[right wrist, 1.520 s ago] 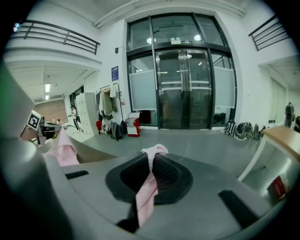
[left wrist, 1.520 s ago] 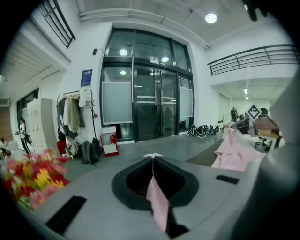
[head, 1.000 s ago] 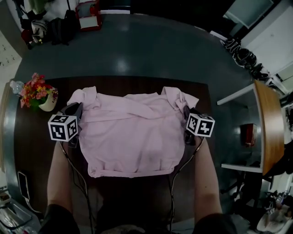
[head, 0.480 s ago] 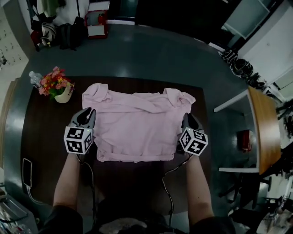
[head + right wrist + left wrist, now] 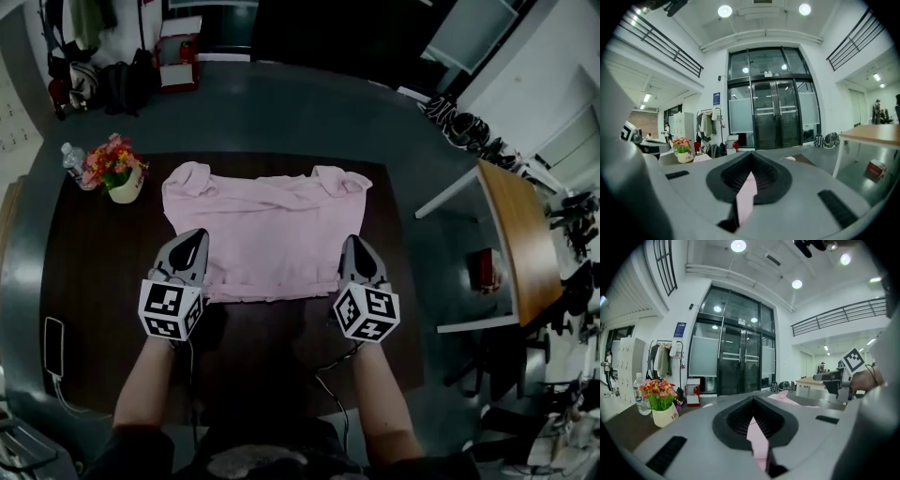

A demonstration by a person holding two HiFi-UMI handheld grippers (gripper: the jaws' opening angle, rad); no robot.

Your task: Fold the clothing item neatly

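The soft pink fabric garment (image 5: 267, 225) is pinched by the left gripper (image 5: 195, 238) and the right gripper (image 5: 355, 244), whose jaws have just been closed on it.

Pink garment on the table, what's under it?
The pink garment rests on the dark wooden table, which shows all round it. The tabletop beneath the cloth is covered, so anything there cannot be seen.

An office-like lobby hall: tall black-framed glass double doors (image 5: 773, 117), a railed upper gallery (image 5: 841, 317), round ceiling lights (image 5: 724, 11), a loaded coat rack (image 5: 663, 361), grey polished floor (image 5: 281, 108)
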